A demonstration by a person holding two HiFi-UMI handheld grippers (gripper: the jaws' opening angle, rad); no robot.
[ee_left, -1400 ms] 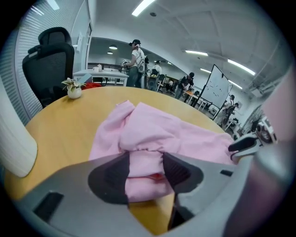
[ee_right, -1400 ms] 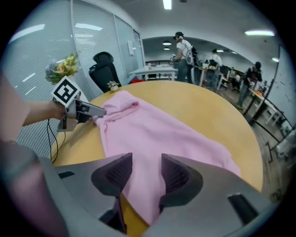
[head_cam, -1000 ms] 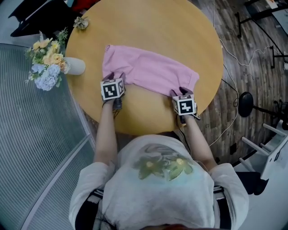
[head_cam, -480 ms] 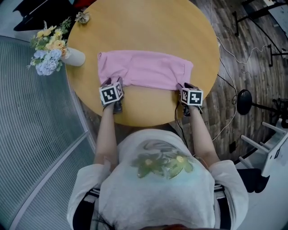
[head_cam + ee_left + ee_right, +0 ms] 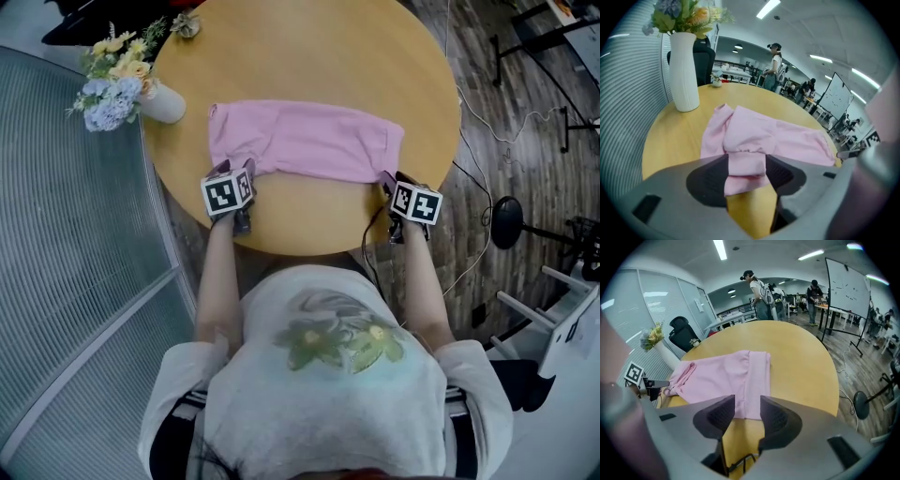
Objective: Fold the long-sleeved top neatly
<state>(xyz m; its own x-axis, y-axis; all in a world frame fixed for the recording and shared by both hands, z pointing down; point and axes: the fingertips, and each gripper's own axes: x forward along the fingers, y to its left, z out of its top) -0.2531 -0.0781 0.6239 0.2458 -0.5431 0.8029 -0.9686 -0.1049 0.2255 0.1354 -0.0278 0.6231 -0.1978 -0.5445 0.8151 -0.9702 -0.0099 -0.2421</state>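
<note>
Swung square since a second ago, the pink long-sleeved top (image 5: 300, 141) lies flat across the round table (image 5: 375, 56) in the head view, a gripper at each near corner. In the left gripper view, the left gripper (image 5: 234, 167) clamps a bunched fold of the top. In the right gripper view, the right gripper (image 5: 394, 178) has its jaws apart over the flat hem.

pink top (image 5: 305, 141) | folded band (rumpled left end) | flat on table (image 5: 309, 47)
</note>
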